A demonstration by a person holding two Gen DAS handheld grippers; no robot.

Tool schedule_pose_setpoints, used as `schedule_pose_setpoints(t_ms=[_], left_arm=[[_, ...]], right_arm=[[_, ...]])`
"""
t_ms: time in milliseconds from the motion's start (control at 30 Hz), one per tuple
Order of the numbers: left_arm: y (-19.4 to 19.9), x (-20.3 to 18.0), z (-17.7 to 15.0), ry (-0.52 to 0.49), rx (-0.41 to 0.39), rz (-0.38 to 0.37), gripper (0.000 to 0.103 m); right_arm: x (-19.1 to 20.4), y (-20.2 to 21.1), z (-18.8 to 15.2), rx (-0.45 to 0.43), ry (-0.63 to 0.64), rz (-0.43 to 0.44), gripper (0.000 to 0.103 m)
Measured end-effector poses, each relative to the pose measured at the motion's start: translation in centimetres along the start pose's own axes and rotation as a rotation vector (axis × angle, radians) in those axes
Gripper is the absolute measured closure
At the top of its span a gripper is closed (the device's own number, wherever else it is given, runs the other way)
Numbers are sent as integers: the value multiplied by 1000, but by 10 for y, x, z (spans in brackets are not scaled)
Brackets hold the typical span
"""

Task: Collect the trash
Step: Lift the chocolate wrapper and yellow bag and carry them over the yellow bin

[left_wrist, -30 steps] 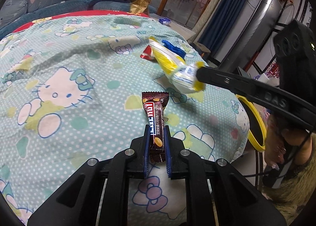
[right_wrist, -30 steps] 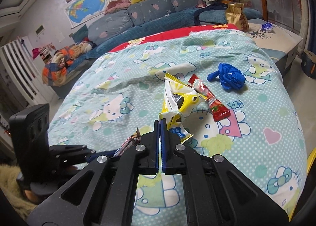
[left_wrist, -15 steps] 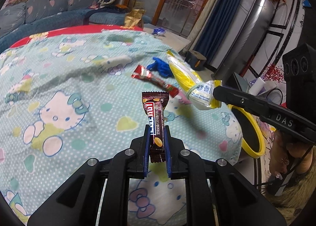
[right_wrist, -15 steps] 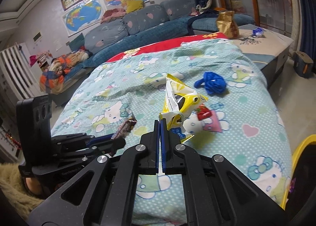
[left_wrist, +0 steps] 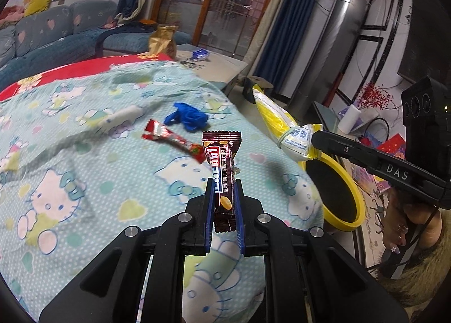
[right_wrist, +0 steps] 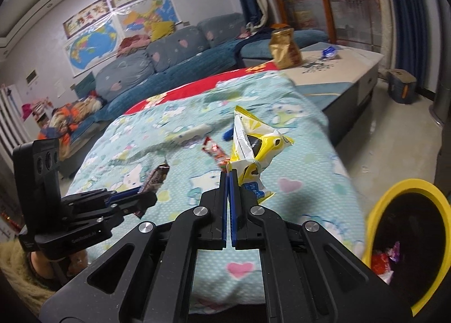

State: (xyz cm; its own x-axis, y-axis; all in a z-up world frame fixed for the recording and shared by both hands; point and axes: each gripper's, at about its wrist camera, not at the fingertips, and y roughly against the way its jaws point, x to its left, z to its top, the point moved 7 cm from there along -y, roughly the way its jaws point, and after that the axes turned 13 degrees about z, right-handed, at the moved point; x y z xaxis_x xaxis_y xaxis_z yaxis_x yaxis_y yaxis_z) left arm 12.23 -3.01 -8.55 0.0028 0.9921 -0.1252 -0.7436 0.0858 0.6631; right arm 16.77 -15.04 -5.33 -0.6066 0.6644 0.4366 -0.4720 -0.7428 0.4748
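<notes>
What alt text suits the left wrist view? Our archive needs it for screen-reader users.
The left claw pinches a brown chocolate bar wrapper above a cartoon-cat bedspread. At right, the right claw carries a yellow snack bag toward a yellow-rimmed bin; a red wrapper and blue glove lie behind.

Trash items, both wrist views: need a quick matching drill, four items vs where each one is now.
Items:
1. brown candy bar
2. yellow snack bag
3. red wrapper
4. blue glove

Places:
A. crumpled on the bedspread, beyond the red one
B. clamped in the right gripper
C. lying flat on the bedspread, not held
D. clamped in the left gripper

Pairs: 1-D, 2-B, 3-C, 4-A
</notes>
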Motion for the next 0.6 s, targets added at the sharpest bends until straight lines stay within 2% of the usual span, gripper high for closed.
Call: schedule_pose_setpoints(t_ms=[600], left_arm=[[-9,-63,13,-93,-21,-87,90]], right_arm=[[-73,67,-16,-82,-118,-186,103]])
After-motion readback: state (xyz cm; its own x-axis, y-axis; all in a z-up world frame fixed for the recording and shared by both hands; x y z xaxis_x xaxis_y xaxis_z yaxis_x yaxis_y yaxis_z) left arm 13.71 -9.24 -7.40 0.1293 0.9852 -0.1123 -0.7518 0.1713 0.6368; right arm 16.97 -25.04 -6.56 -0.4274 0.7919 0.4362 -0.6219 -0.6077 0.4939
